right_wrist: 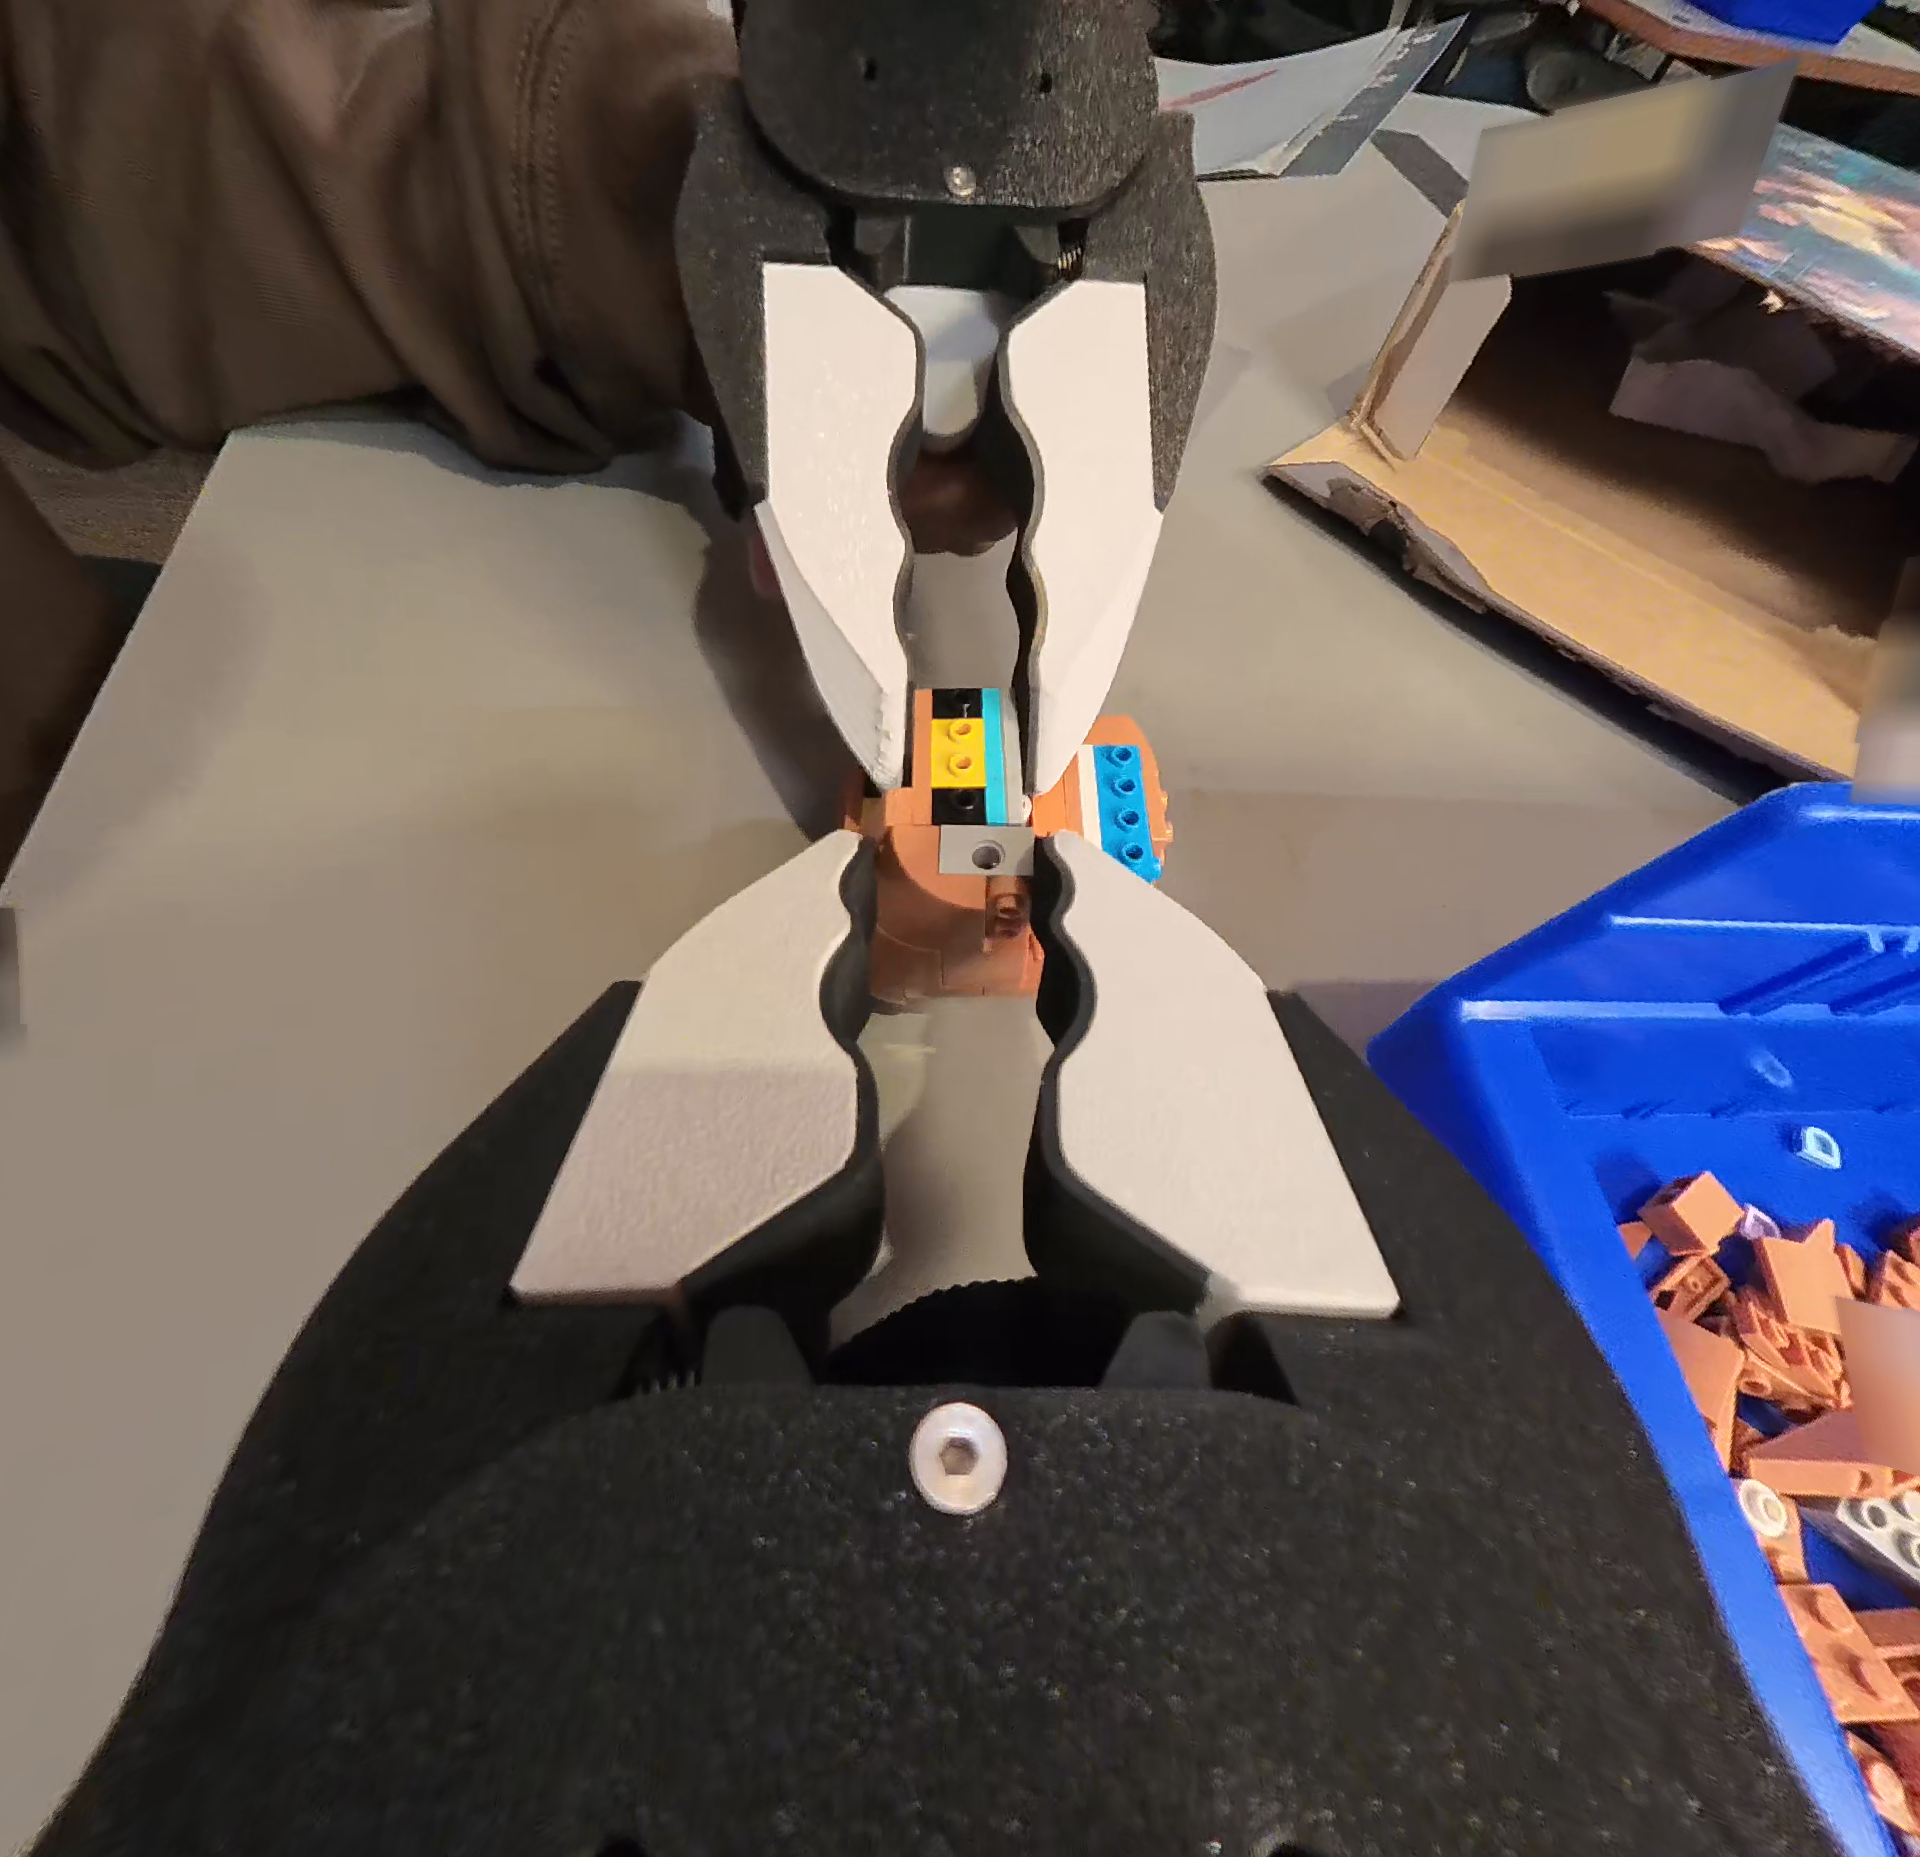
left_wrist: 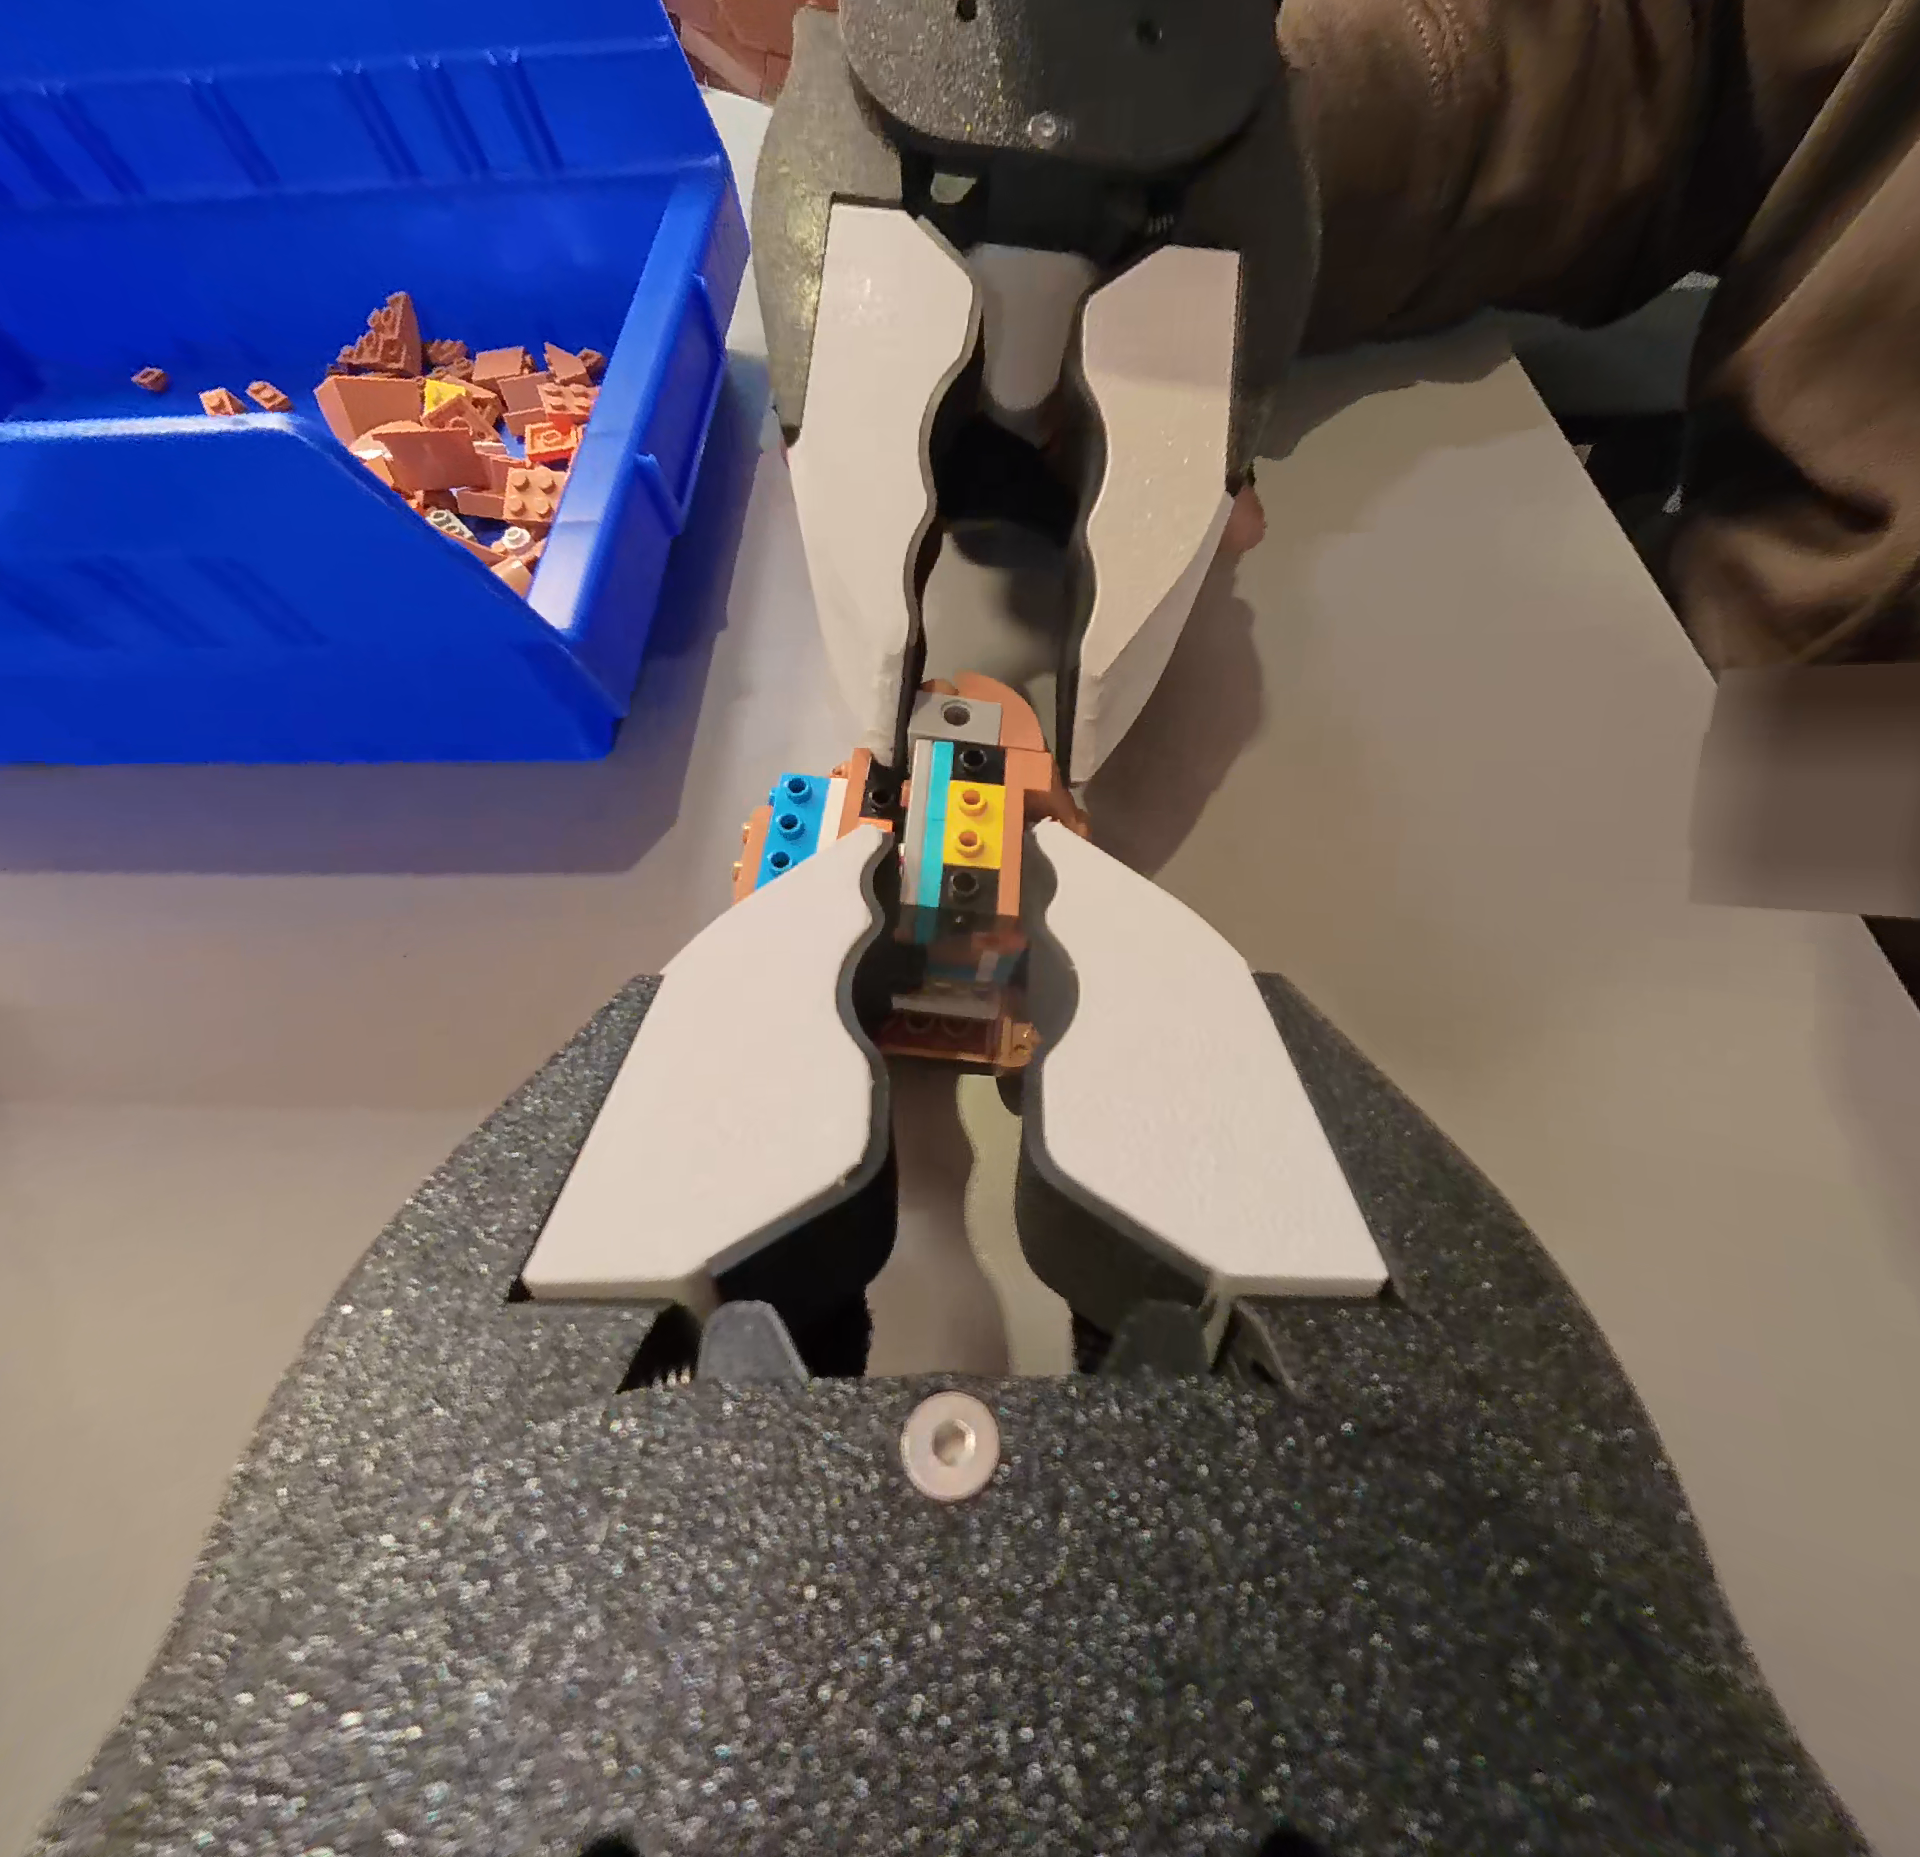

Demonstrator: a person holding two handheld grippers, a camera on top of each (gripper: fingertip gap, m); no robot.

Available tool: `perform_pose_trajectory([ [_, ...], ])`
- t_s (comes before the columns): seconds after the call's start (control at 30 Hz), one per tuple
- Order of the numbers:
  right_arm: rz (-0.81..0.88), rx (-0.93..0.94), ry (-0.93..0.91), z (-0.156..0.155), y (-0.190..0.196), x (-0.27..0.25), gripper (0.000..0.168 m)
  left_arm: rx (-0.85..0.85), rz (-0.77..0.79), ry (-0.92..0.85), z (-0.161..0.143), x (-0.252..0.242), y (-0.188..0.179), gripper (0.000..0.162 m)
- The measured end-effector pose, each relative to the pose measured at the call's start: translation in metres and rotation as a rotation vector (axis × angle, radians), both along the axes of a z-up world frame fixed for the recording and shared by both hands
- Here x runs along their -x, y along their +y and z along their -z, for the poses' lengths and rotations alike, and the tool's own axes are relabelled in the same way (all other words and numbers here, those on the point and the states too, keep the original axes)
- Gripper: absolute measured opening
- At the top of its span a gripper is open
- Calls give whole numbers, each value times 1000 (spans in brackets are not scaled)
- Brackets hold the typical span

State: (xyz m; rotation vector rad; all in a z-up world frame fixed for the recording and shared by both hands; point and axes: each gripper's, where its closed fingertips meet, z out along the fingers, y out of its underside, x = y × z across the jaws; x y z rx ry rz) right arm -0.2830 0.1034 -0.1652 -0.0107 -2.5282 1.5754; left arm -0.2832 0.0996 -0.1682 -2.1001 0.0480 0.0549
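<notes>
L tool and R tool meet nose to nose over the desk, both clamped on one brick model. L tool: narrow gap, tips pressed on the model's near end w/ the yellow, black and teal bricks between them. R tool: same narrow gap, pinching the brown rounded end, grey holed brick just btwn its tips. Model sits between the two tools, a blue studded part sticking out to the side, outside both grips. Can't tell if the model touches the desk or is held just above it. Blue bin of loose brown bricks near, on L tool's left, R tool's right. Torn cardboard box farther back. Brown sleeve behind the far tool in each view.
</notes>
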Motion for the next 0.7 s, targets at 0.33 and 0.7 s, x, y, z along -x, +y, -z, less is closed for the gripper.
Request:
perform_pose_trajectory([
  [0.33, -47, 5, -97, 0, 8, -5, 27, -41, 31, -41, 1, -5, 6, 22],
  [0.7, -68, -1, -185, 2, 23, 1, 26, -69, 32, -53, 1, -3, 3, 21],
])
